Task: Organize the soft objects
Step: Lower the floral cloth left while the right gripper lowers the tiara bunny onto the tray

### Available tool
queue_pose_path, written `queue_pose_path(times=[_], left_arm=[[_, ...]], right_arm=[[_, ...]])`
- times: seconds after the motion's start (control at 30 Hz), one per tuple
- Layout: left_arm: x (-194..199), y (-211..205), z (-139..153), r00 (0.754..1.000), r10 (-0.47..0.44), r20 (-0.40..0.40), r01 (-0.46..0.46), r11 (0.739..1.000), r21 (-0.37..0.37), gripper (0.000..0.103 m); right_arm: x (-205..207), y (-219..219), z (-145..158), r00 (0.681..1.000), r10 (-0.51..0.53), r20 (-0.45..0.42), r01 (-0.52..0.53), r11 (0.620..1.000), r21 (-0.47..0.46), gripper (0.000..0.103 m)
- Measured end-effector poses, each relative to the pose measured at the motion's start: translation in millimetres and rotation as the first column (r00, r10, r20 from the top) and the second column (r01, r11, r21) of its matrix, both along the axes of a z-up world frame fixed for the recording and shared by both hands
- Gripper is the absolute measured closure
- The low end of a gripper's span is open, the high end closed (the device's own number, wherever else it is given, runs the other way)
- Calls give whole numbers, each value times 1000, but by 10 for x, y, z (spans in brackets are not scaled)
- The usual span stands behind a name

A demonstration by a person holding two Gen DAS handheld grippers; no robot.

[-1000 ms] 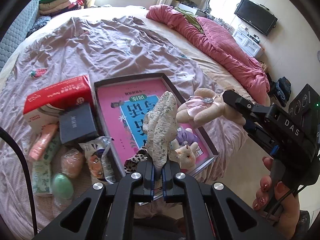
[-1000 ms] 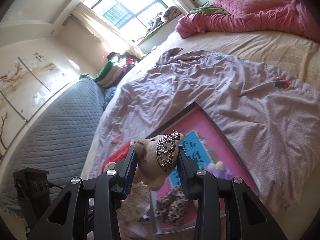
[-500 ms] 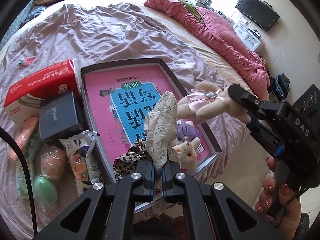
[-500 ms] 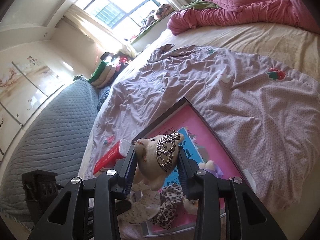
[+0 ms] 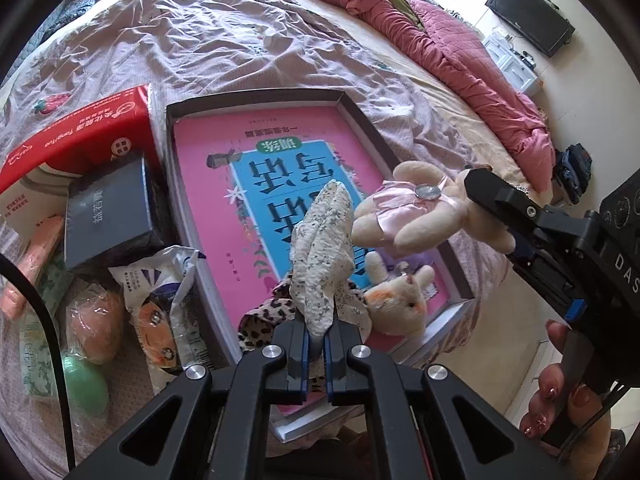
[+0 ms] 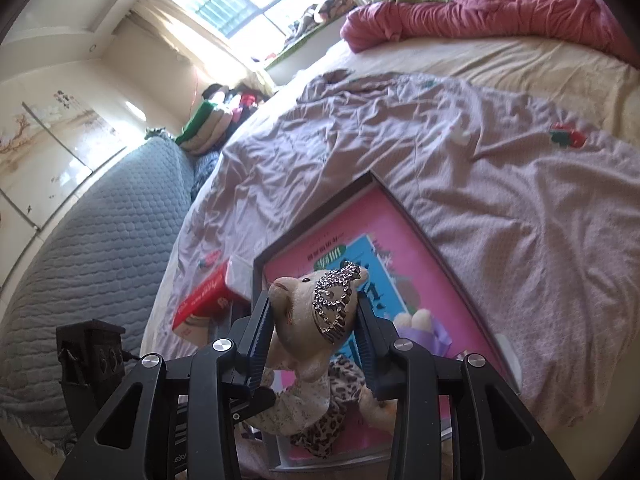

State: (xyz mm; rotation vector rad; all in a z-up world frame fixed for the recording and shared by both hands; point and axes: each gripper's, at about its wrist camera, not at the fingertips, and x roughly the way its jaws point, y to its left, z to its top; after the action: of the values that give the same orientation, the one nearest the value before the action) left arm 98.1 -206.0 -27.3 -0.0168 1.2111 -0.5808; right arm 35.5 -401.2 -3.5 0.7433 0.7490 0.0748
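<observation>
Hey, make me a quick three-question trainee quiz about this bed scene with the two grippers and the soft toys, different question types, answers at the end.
1. True or false: the left gripper is shut on the floral fabric scrunchie.
2. Multiple choice: what does the right gripper hold? A) red tissue box B) beige plush bear C) green egg
3. Fill in: the leopard-print scrunchie and the small plush bunny lie inside the shallow ____.

Key
1. True; its pads pinch the fabric's lower end.
2. B; the beige plush bear is clamped by its head, a rhinestone ornament on it.
3. Box, the dark-rimmed one holding a pink book.
</observation>
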Motion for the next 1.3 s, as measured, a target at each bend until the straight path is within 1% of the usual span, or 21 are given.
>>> queue_pose_path(times=[0.07, 0.23, 0.3, 0.4, 0.63, 0.8, 1.03, 1.3], left_arm=[[4, 1, -22, 1000, -2, 10, 2, 1000, 20, 98], [22, 4, -79, 1000, -1, -3, 1, 999, 35, 98], [23, 3, -101, 1000, 1, -6, 0, 999, 39, 98], [24, -8, -129, 1000, -1, -11, 2, 999, 42, 98], [37, -47, -177, 1000, -7, -23, 8, 999, 35, 98], [55, -78, -208, 999, -10, -34, 10, 1000, 13, 98], [80, -106, -245, 999, -8, -40, 8, 1000, 9, 98], [119, -71, -261, 999, 5, -46, -5, 1000, 0, 97]], right_arm=[[19, 10, -46, 1000, 5, -13, -5, 1000, -12, 63], [59, 39, -167, 999, 15, -49, -17, 999, -44, 63], [75, 67, -195, 998, 20, -63, -25, 996, -80, 63], [91, 71, -243, 997, 28, -76, -35, 996, -86, 63], [124, 111, -323, 991, 27, -129, -51, 980, -190, 63], [109, 114, -324, 991, -11, -133, -28, 957, -287, 62], [154, 96, -460, 986, -3, -169, -47, 955, -293, 61], [181, 136, -481, 984, 0, -176, -58, 944, -324, 60]])
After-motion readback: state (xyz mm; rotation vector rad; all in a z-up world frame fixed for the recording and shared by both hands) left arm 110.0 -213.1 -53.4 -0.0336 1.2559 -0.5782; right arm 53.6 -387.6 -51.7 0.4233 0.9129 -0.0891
